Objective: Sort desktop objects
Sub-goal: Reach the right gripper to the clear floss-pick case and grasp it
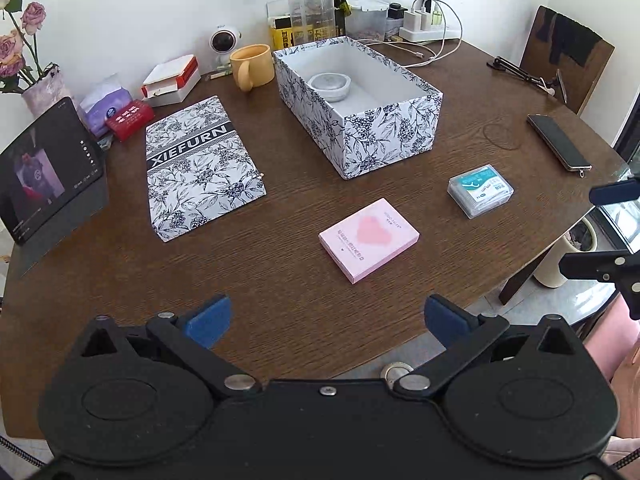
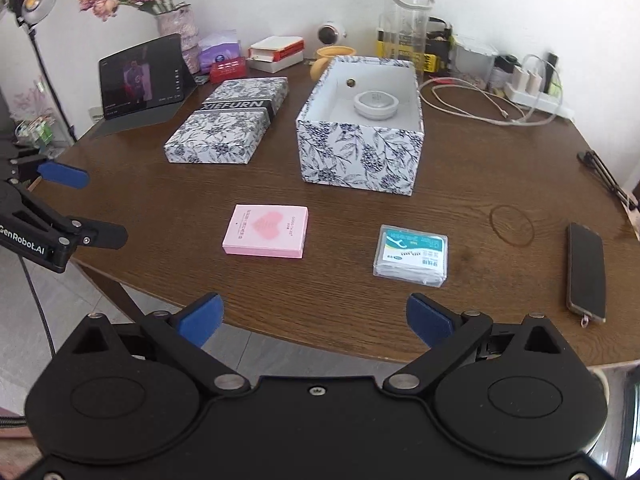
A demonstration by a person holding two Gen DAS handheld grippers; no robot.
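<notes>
Both tools, left [image 1: 326,322] and right [image 2: 314,320], hover spread and empty at the tabletop [image 2: 480,312] edge; round tin [image 2: 376,105] sits inside open floral box [image 2: 362,160], pink box [image 2: 266,231] and floss pack [image 2: 412,255] lie outside, within reach.

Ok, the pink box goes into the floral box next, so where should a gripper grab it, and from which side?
The pink box lies flat on the table, clear of the floss case. Probably best to come straight down with the open right gripper and close across its two short edges' neighbours, the long sides: they are straight, parallel and free of anything nearby. Its low height leaves little side wall, so grip near the middle.
</notes>
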